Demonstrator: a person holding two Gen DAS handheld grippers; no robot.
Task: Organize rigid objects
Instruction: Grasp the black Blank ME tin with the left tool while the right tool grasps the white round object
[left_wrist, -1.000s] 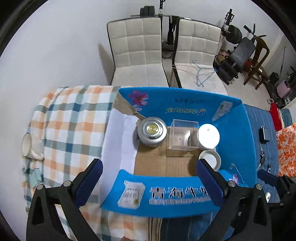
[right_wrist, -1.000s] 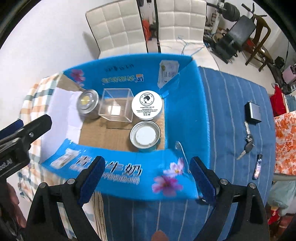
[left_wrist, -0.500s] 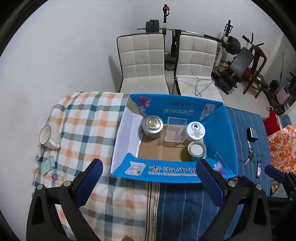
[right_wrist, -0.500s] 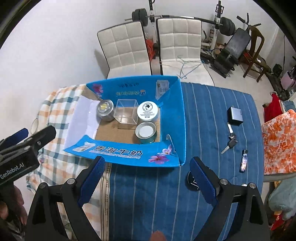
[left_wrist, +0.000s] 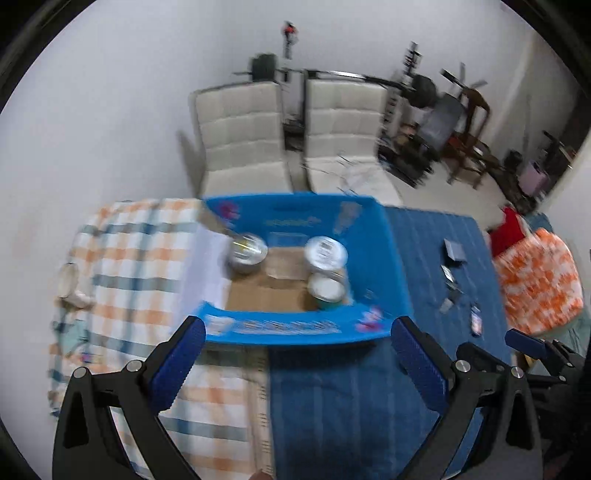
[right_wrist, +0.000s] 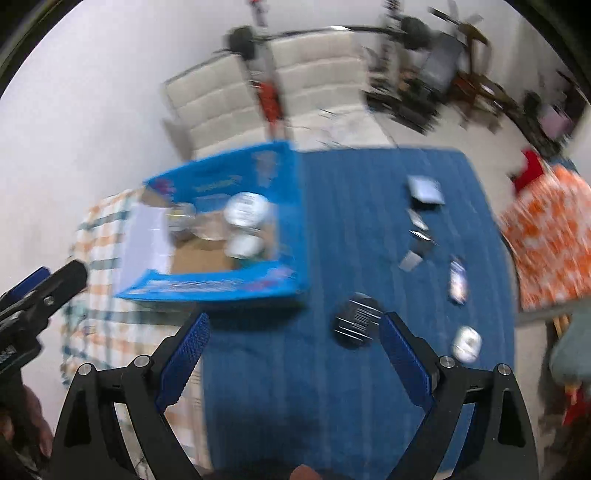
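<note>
Both views now blurred and farther back from the blue box (left_wrist: 306, 328), left claw (left_wrist: 297, 360) spread and empty, right claw (right_wrist: 293, 352) spread and empty, black lid (right_wrist: 356, 319) newly visible right of the box, tins (left_wrist: 325, 253) inside the box

An open box (left_wrist: 306, 328) sits on the bench (left_wrist: 332, 398), holding a tin (left_wrist: 246, 253) at its left, a round jar (left_wrist: 326, 252) at its right and a second jar (left_wrist: 325, 289) just in front of that one. Right of the box, small items lie scattered, with a round lid (right_wrist: 356, 320) nearest the camera. Two chairs (left_wrist: 240, 136) stand side by side behind the bench. A cup (left_wrist: 68, 282) lies at the bench's far left edge.
</note>
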